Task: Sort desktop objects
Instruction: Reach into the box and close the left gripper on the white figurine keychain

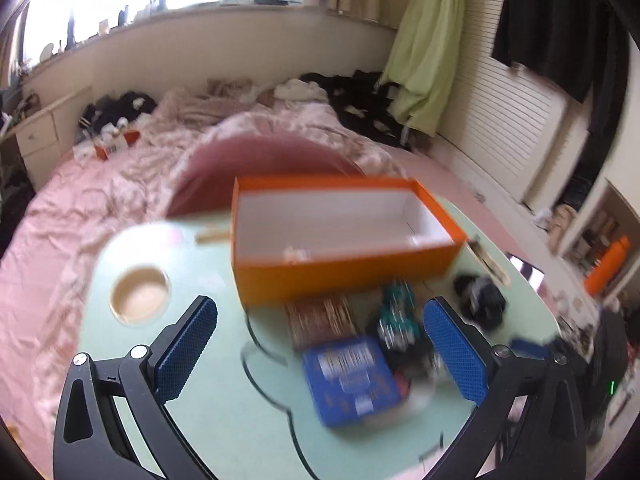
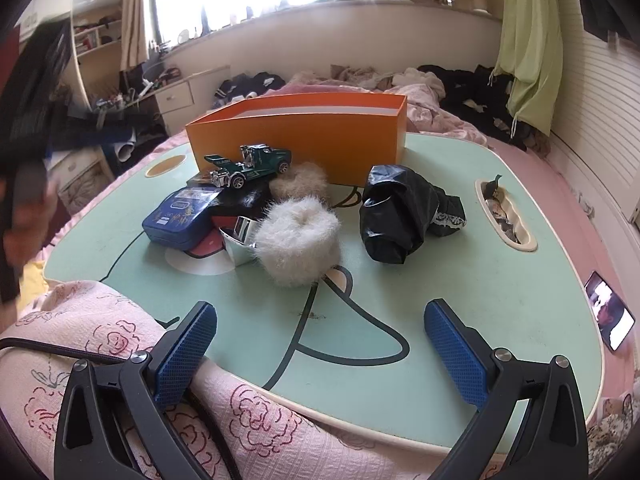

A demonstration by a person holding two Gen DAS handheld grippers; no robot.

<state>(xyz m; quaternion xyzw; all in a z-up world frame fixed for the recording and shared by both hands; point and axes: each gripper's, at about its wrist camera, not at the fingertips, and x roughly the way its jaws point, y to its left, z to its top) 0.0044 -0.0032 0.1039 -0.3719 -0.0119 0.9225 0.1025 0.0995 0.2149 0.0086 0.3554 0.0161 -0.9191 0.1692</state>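
An open orange box point(image 1: 344, 268) point(image 2: 304, 136) stands at the back of a mint-green lap table point(image 2: 460, 280) point(image 1: 224, 412). In front of it lie a green toy car point(image 2: 250, 164) point(image 1: 398, 312), a blue tin point(image 2: 180, 218) point(image 1: 350, 378), a white fluffy scrunchie point(image 2: 298, 240), a beige one point(image 2: 300, 180), a shiny metal piece point(image 2: 240, 236) and a black plastic bundle point(image 2: 396, 216) point(image 1: 482, 300). My left gripper point(image 1: 320, 354) is open, above the tin, in a blurred view. My right gripper point(image 2: 320, 354) is open and empty at the table's near edge.
A round cup hole point(image 1: 140, 294) sits at the table's left, a slot tray point(image 2: 506, 216) with small items at its right. A pink floral quilt point(image 2: 100, 340) covers the near edge. A phone point(image 2: 610, 316) lies at right. A bed with clothes lies behind.
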